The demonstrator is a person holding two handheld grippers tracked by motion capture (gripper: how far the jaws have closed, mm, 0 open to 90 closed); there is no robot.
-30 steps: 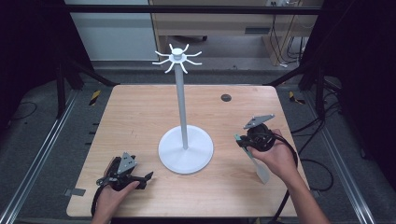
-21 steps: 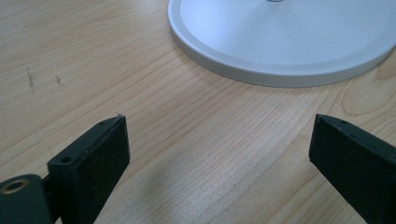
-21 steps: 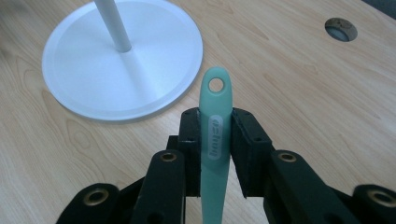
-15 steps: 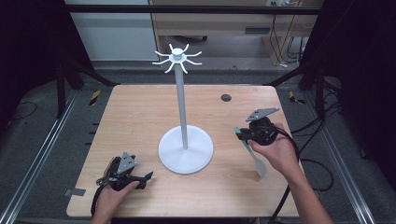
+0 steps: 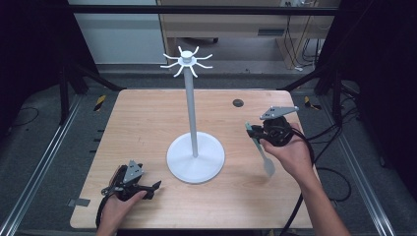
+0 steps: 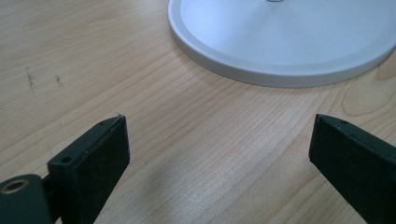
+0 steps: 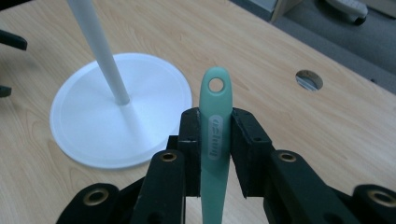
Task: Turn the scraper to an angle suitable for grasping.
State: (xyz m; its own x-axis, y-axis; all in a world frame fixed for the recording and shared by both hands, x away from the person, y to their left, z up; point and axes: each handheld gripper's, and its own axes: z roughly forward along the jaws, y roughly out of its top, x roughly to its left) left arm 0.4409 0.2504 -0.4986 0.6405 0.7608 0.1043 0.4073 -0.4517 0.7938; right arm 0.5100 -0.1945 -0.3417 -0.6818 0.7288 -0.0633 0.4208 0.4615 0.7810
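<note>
A white stand (image 5: 195, 157) with a tall pole and a crown of hooks (image 5: 186, 61) rises from the middle of the wooden table (image 5: 147, 118). My right gripper (image 5: 253, 132) is held to the right of it, shut on a utensil (image 5: 260, 150) with a teal handle; its pale head hangs toward the person. In the right gripper view the handle (image 7: 215, 93) sticks out past the jaws of the gripper (image 7: 215, 126), its end hole facing the stand base (image 7: 93, 121). My left gripper (image 5: 156, 189) rests at the front left, open, and its jaws (image 6: 219, 135) face the base rim (image 6: 289, 42).
A round cable hole (image 5: 238, 103) sits in the table behind the right gripper, seen again as the hole (image 7: 308, 80) in the right gripper view. Dark floor and metal rails surround the table. A desk stands beyond the far edge.
The right gripper has risen and shifted a little farther from the person with the utensil in it. The left gripper has stayed put.
</note>
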